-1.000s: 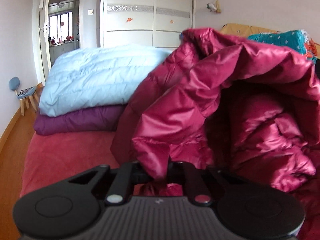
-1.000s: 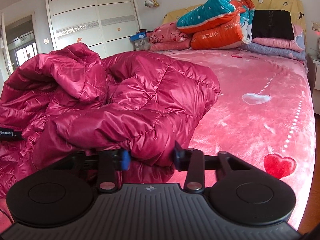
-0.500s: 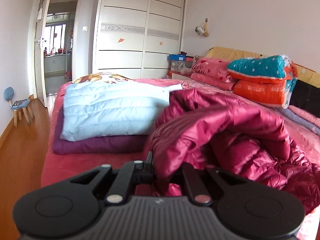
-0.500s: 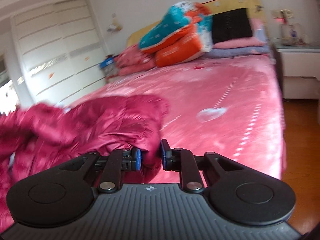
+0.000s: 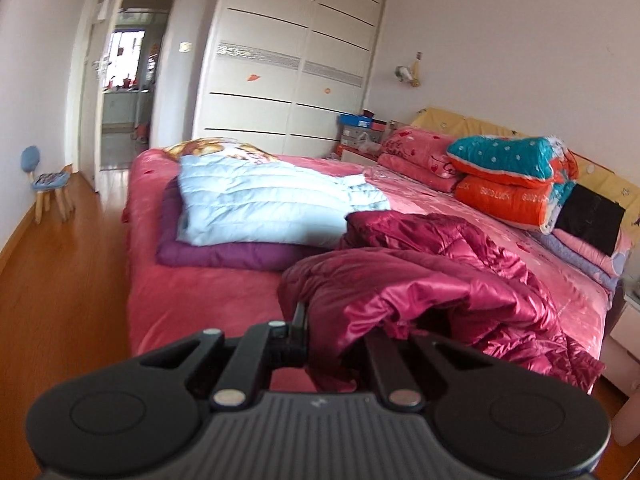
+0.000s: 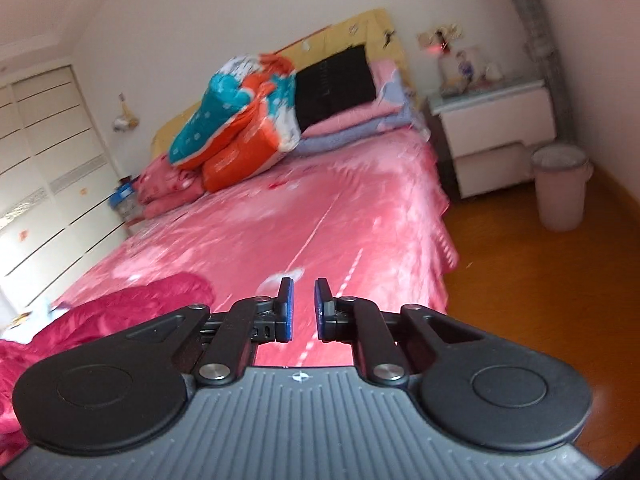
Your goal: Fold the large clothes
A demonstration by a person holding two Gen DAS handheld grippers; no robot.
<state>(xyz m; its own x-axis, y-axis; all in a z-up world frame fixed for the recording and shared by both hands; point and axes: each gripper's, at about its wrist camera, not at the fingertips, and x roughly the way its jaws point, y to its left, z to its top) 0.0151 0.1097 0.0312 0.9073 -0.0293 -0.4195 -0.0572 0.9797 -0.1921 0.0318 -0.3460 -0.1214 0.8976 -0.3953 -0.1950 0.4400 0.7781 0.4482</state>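
1. Two garments found already folded in the left wrist view: light-blue quilted garment (image 5: 260, 204) stacked flat on purple padded garment (image 5: 224, 254), near the far left side of the pink plush bedspread (image 5: 192, 304).
2. Same view: crumpled crimson glossy quilted jacket (image 5: 440, 280) lying unfolded across the near middle of the bed, one edge lifted and pinched in the left gripper (image 5: 336, 332), jaws clamped together on that fabric.
3. Judged: folding of this third garment barely begun. Spreading flat, sleeve folds and body folds all outstanding.
4. Room, same view: white sliding-door wardrobe (image 5: 292, 60), open doorway (image 5: 128, 92), small blue-seated wooden stool (image 5: 48, 184) on orange-brown wooden floor (image 5: 60, 300), teal-and-orange rolled quilts (image 5: 504, 176) piled at the head end.
5. Right wrist view, somewhat blurred: right gripper (image 6: 303, 308) above the near part of the bed, jaws narrowly apart after having just been closing, nothing between the blue pads (image 6: 285, 312), bedspread visible through the gap.
6. Same view: crimson jacket at lower left, apart from the pads, untouched on this side.
7. Room, same view: white bedside cabinet (image 6: 496, 128), pale round waste bin (image 6: 560, 188) on the floor just beside it, yellow headboard (image 6: 360, 28) behind the piled bedding.
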